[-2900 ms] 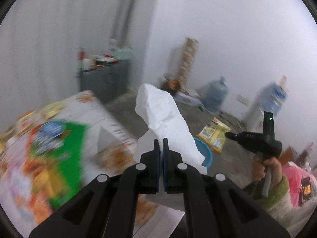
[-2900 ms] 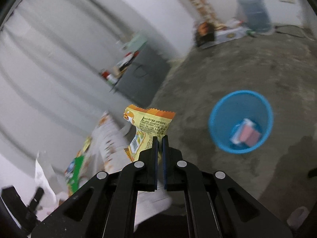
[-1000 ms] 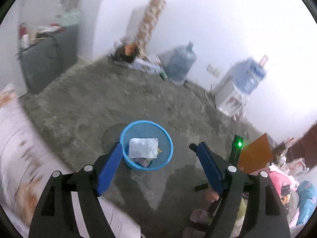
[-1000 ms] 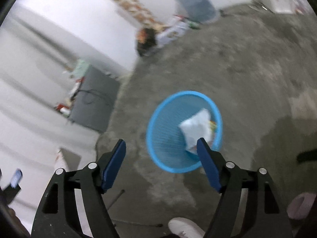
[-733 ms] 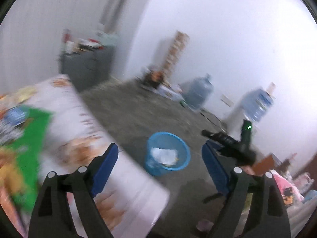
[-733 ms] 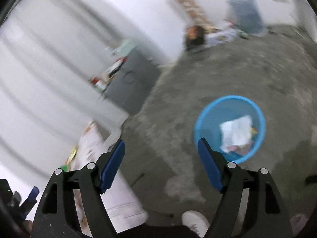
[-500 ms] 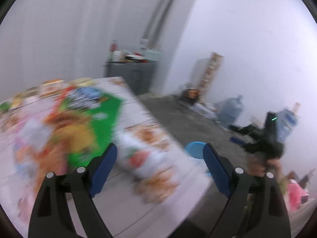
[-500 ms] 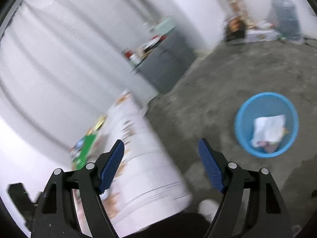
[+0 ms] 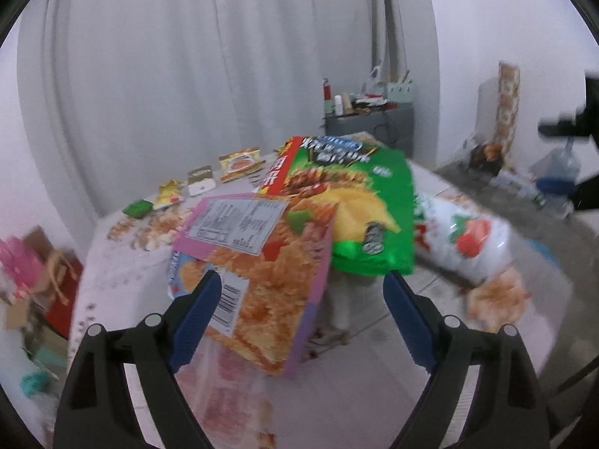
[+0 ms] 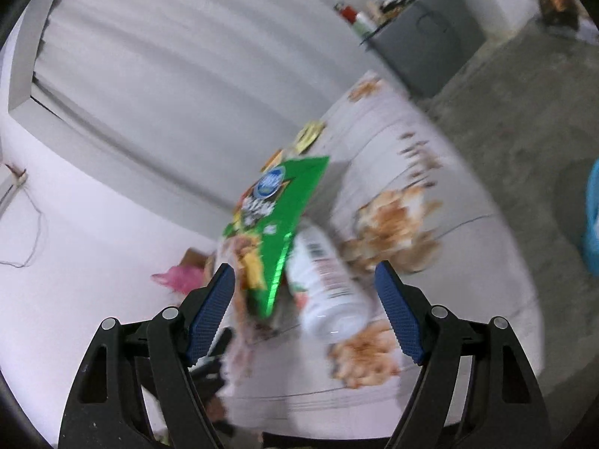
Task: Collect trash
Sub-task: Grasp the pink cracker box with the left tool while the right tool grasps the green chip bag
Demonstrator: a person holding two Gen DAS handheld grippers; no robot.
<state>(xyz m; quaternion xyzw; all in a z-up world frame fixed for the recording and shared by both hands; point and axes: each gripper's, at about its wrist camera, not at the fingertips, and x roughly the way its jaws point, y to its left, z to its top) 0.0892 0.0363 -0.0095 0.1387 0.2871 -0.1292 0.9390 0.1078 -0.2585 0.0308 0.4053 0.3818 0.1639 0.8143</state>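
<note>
Snack trash lies on a table with a patterned white cloth (image 9: 123,269). In the left wrist view a pink-edged orange snack bag (image 9: 262,273) is nearest, a green chip bag (image 9: 359,202) behind it, and a white packet with red fruit print (image 9: 464,239) to the right. My left gripper (image 9: 299,299) hovers open above the pink-edged bag, nothing between its fingers. In the right wrist view my right gripper (image 10: 303,299) is open over the green chip bag (image 10: 277,220) and the white packet (image 10: 329,288). The blue bin's rim (image 10: 591,217) shows at the right edge.
Small wrappers (image 9: 202,183) lie at the table's far side before a white curtain (image 9: 187,75). A grey cabinet (image 9: 370,127) with bottles stands behind. Water jugs (image 9: 558,172) and clutter sit on the concrete floor (image 10: 524,119) to the right. Bags and boxes (image 9: 33,284) are piled left of the table.
Both grippers swung away from the blue bin on the floor, where the white paper now lies, back over the table. They stayed open and empty throughout.
</note>
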